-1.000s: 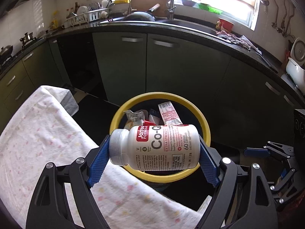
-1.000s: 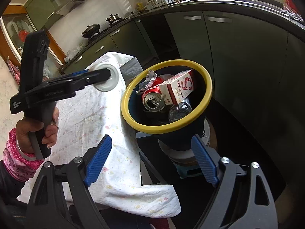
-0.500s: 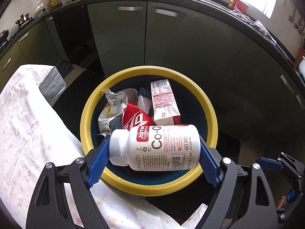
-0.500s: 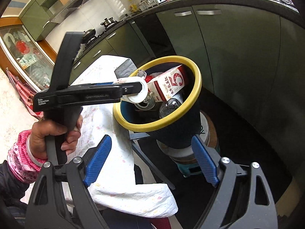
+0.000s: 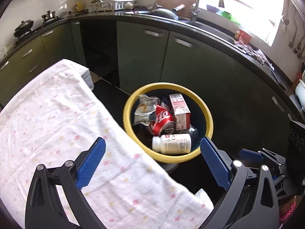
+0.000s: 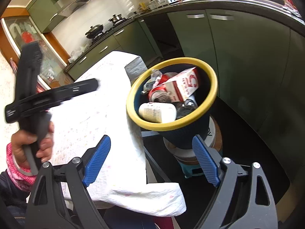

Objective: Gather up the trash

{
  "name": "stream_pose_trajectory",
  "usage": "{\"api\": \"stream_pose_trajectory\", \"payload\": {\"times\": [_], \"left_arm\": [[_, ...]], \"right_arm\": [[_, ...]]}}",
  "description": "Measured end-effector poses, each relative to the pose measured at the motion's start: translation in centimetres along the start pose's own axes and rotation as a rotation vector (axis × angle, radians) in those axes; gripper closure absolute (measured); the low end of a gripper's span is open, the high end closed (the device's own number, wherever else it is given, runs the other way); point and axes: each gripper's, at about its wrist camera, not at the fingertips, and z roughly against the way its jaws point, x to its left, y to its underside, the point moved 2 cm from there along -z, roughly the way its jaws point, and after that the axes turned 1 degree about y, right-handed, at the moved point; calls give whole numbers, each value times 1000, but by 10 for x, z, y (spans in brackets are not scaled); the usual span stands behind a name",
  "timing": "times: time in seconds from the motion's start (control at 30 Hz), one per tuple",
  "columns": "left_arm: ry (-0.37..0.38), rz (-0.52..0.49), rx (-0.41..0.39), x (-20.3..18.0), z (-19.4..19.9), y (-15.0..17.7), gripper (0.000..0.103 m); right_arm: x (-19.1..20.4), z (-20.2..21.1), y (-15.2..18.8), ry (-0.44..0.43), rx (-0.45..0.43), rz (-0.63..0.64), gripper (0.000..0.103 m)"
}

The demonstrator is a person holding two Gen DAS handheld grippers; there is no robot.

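The left gripper [image 5: 152, 160] has just opened; its jaws stand wide and empty. The right gripper [image 6: 151, 158] is wide and empty too. Beyond, the white bottle [image 5: 171, 143] lies in the yellow-rimmed bin [image 5: 164, 157], near the rim. A careless swing could tip the bin. Only the right view shows the stool [image 6: 214, 133] under it.

White pill bottle [image 5: 171, 144] lies sideways in yellow-rimmed bin [image 5: 127, 122].
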Motion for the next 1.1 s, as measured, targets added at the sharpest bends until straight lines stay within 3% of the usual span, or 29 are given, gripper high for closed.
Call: {"api": "stream_pose_trajectory", "payload": {"times": [0.3,0.5,0.73,1.1], "left_arm": [[-245,176,-204,89,139,76,5],[-429,302,-327,134,229,134,5],[-528,326,-400,141,292,187,5],[-565,325,-463,121,336,220,5]], "right_arm": [[58,-1,4,4,-2,138,18],[104,26,11,82,-80,264,8],[137,65,12,156,-216,334,7],[148,80,20,132,-248,365,7]]}}
